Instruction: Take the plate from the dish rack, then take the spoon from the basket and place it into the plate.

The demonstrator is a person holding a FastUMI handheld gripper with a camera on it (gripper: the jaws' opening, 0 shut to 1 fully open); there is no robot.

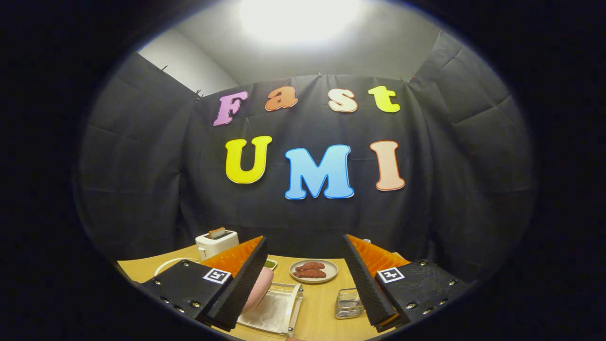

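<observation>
- Pink plate [259,289] stands on edge in the clear dish rack [277,310], just inside the left finger [239,284] and partly hidden by it
- Dish rack sits on the wooden table [317,308], low between the two fingers, nearer the left one
- Gripper [303,289] spread wide, nothing clasped; right finger [367,284] well apart from the plate
- Small clear ribbed basket [349,303] just beside the right finger's inner face; cannot tell whether a spoon lies in it
- Beyond the fingers, mid-table: a beige dish [314,271] carrying two reddish-brown pieces of food
- A bit of green [270,264] on a small dish peeks out past the left fingertip; too little shows to name it
- White toaster [217,242] at the table's far left, something tan sticking out of its slot
- A white cord or rim [173,263] curves on the table left of the left finger; cannot tell which
</observation>
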